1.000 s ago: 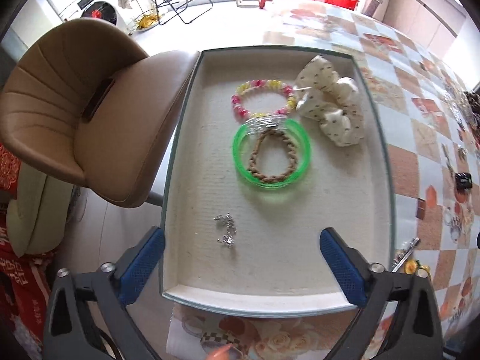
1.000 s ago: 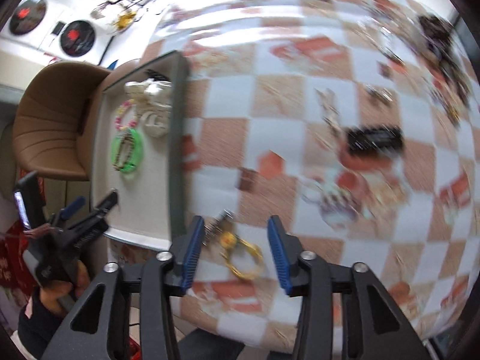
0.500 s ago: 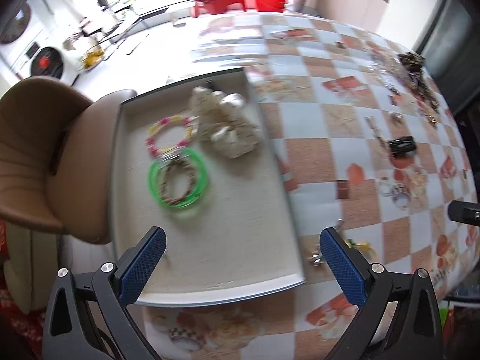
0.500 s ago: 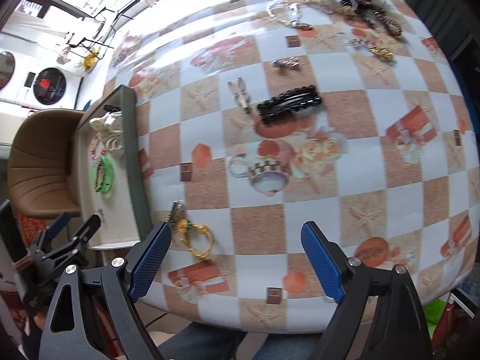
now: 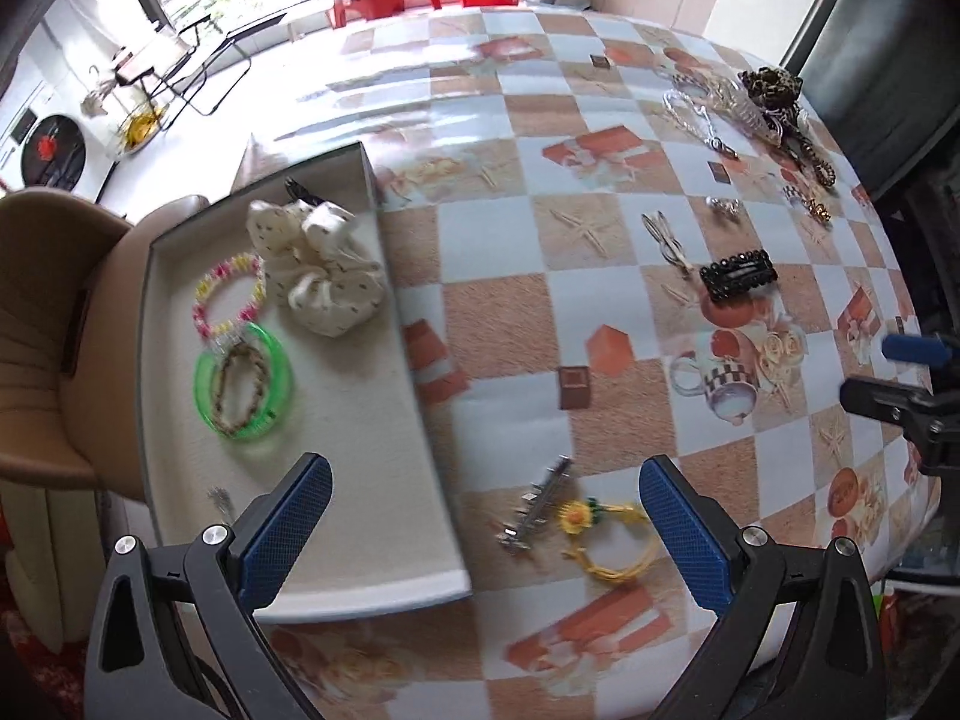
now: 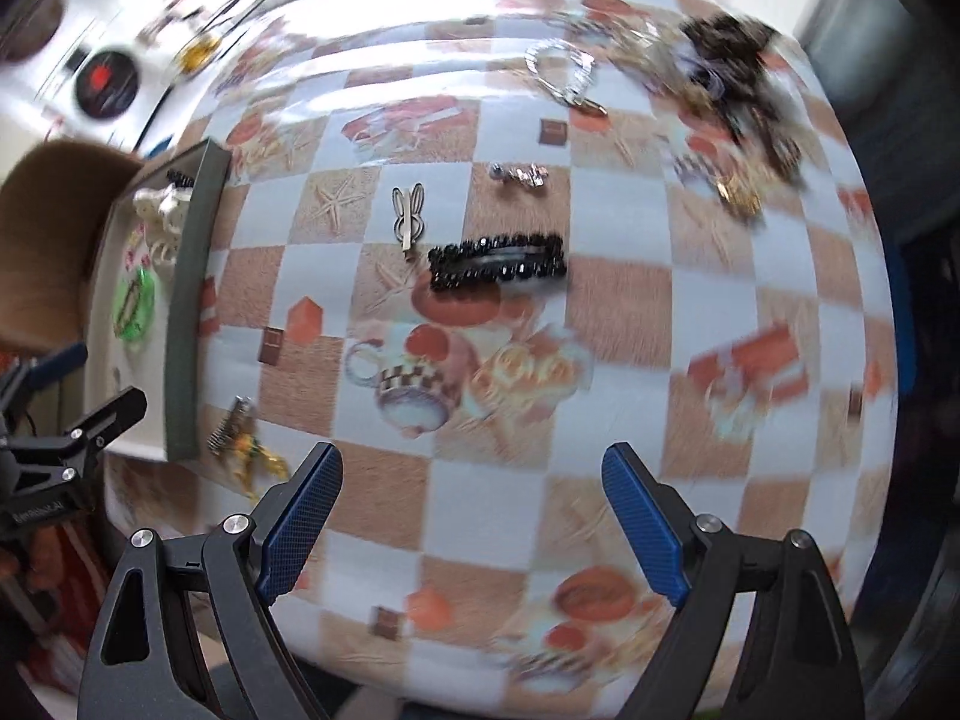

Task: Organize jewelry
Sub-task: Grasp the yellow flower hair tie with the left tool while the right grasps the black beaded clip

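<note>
A grey tray (image 5: 360, 420) at the table's left holds a green bangle (image 5: 243, 381), a pink-yellow bead bracelet (image 5: 228, 294), a cream scrunchie (image 5: 321, 270) and a small silver piece (image 5: 221, 501). A silver hair clip (image 5: 534, 507) and a yellow flower cord bracelet (image 5: 606, 540) lie on the table right of the tray. My left gripper (image 5: 480, 531) is open and empty above them. My right gripper (image 6: 471, 522) is open and empty over the table's near side. A black beaded clip (image 6: 498, 264) and a bunny clip (image 6: 408, 222) lie ahead of it.
A pile of dark jewelry (image 5: 774, 102) sits at the table's far right, with a silver chain (image 6: 564, 75) and small pieces (image 6: 519, 174) near it. A brown chair (image 5: 54, 324) stands left of the tray. The right gripper shows at the left wrist view's right edge (image 5: 900, 384).
My left gripper has swung right from over the tray to the tray's right edge. My right gripper has opened wide and moved right, away from the yellow bracelet.
</note>
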`<state>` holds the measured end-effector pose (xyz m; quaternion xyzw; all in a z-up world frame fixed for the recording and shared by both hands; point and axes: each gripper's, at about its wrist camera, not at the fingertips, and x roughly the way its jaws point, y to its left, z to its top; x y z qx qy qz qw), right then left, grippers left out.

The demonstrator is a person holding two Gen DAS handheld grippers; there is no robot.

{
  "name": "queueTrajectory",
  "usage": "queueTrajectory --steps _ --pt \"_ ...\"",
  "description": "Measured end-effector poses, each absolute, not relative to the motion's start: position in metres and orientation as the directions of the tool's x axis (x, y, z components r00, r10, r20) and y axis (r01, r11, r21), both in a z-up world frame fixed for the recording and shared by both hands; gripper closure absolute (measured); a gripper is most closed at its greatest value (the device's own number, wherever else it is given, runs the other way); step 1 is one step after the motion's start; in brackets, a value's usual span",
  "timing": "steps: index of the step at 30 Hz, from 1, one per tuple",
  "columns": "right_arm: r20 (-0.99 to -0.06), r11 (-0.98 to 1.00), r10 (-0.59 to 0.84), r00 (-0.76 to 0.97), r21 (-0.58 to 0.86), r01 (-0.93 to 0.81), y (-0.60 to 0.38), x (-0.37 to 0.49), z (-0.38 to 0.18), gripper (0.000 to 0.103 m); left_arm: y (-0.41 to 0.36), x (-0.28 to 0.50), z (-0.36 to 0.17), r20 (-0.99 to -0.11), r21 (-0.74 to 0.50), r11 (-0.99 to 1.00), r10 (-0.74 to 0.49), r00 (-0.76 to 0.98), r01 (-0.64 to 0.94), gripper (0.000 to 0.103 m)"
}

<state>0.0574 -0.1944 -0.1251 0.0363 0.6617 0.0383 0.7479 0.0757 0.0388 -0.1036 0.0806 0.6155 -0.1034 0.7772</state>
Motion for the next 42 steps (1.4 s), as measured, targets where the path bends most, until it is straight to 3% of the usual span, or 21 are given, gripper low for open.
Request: queueTrajectory --steps 13,20,29,30,33,35,37,42 --pt "-0.989 0.884 0.117 0.086 0.064 -0.463 -0.209 0.102 -0.163 0.013 0.007 0.014 -0.142 -0.990 -0.041 0.990 -0.022 0.140 -0.138 0.000" --pt "-0.989 0.809 0.105 0.106 0.023 -0.587 -0.204 0.121 -0.179 0.013 0.016 0.005 -0.170 -0.993 -0.048 0.942 -0.010 0.114 -0.333 0.000" --pt "-0.990 0.702 0.073 0.118 -0.033 -0.711 -0.178 0.133 -0.206 0.013 0.020 0.010 -0.194 -0.996 -0.045 0.910 -0.007 0.094 -0.412 0.000" --pt "-0.991 0.697 0.074 0.116 -0.032 -0.717 -0.176 0.133 -0.207 0.014 0.020 0.009 -0.197 -0.996 -0.043 0.908 -0.008 0.084 -0.417 0.008" --pt "-0.990 0.699 0.090 0.107 -0.013 -0.715 -0.175 0.136 -0.208 0.015 0.017 0.007 -0.200 -0.997 -0.028 0.916 0.005 0.079 -0.401 0.010" --pt "-0.990 0.697 0.095 0.106 -0.010 -0.717 -0.173 0.136 -0.208 0.019 0.014 0.005 -0.198 -0.996 -0.021 0.920 0.014 0.085 -0.391 0.017" --pt "-0.989 0.693 0.100 0.106 -0.007 -0.721 -0.170 0.136 -0.206 0.026 0.009 0.005 -0.196 -0.996 -0.020 0.922 0.015 0.088 -0.386 0.027" --pt "-0.990 0.700 0.098 0.105 -0.007 -0.714 -0.161 0.133 -0.199 0.058 0.006 0.012 -0.187 -0.995 -0.028 0.930 0.009 0.099 -0.367 0.056"
